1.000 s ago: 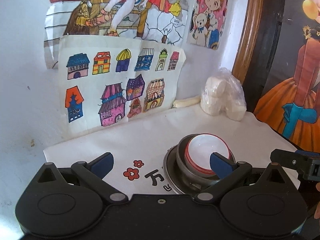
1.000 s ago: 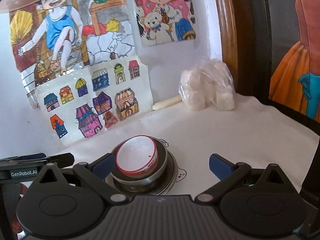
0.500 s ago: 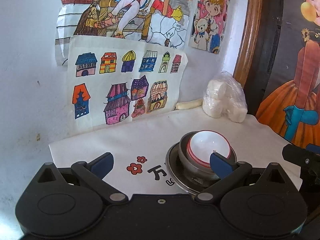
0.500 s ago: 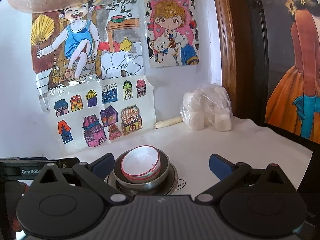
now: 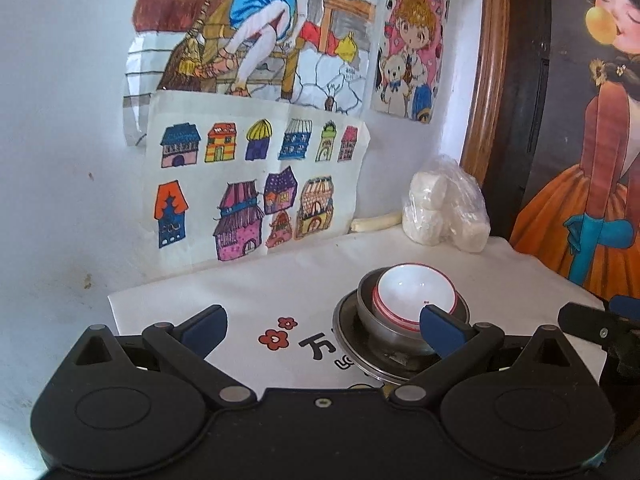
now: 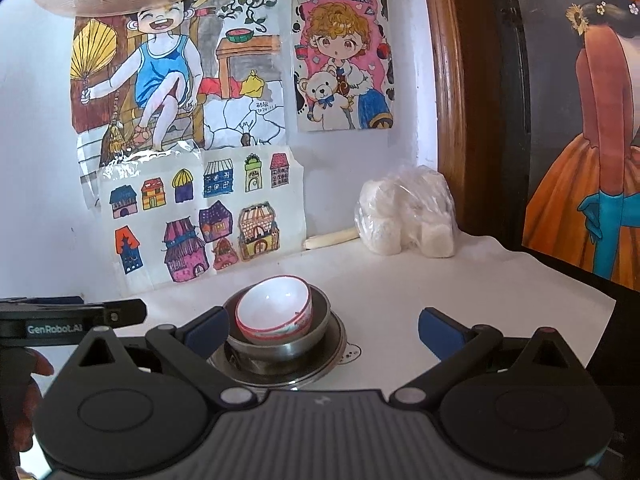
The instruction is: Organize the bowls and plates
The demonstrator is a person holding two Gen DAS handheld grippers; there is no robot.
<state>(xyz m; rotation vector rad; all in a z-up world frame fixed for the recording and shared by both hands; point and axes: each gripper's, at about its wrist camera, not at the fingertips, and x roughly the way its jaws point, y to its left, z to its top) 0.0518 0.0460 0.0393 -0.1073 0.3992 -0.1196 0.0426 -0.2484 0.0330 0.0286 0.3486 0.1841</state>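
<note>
Low and centre in both views the metal plate (image 6: 280,372) on the white surface (image 6: 440,292) carries the metal bowl (image 6: 280,344) and white bowl (image 6: 274,308), nested; both my grippers (image 5: 322,322) (image 6: 323,326) hang with fingers spread, empty, so I judge the stacking finished.

Children's drawings (image 6: 192,216) taped on the wall, a plastic bag (image 6: 408,216) of perhaps buns beside them

Glossy ceramic bowl (image 6: 274,308), brushed metal bowl (image 6: 320,322), metal plate (image 6: 334,354)
</note>
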